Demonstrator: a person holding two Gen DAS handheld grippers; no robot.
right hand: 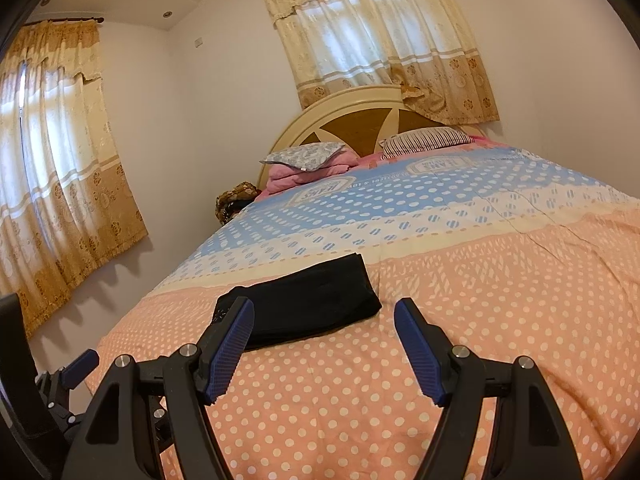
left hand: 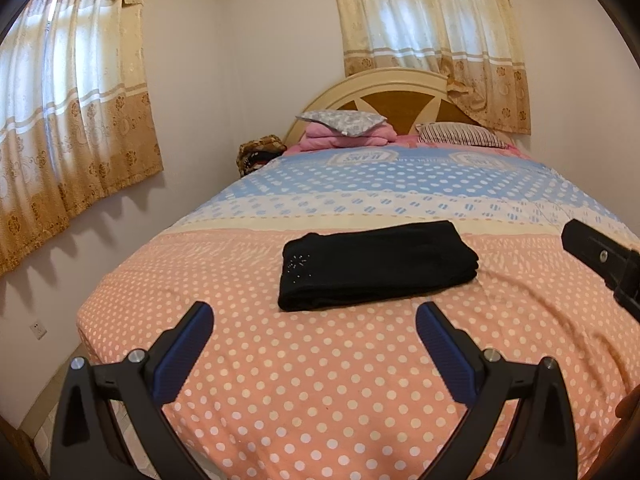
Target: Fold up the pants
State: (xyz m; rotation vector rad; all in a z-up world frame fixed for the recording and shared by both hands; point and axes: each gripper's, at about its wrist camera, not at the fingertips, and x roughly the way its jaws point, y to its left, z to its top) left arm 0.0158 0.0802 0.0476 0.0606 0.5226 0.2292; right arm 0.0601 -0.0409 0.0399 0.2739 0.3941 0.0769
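L gripper (left hand: 314, 320) jaws wide apart, holding nothing, above polka-dot bedspread (left hand: 320, 400). R gripper (right hand: 324, 316) same, wide apart, nothing held. Black pants (left hand: 378, 266) folded flat mid-bed, just beyond tips. Pillows (left hand: 344, 122) and headboard (left hand: 384, 80) at far end.

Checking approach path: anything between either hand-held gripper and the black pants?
Nothing visible. Only bare polka-dot bedspread lies between the open left hand-held gripper, the open right hand-held gripper, and the folded black pants.
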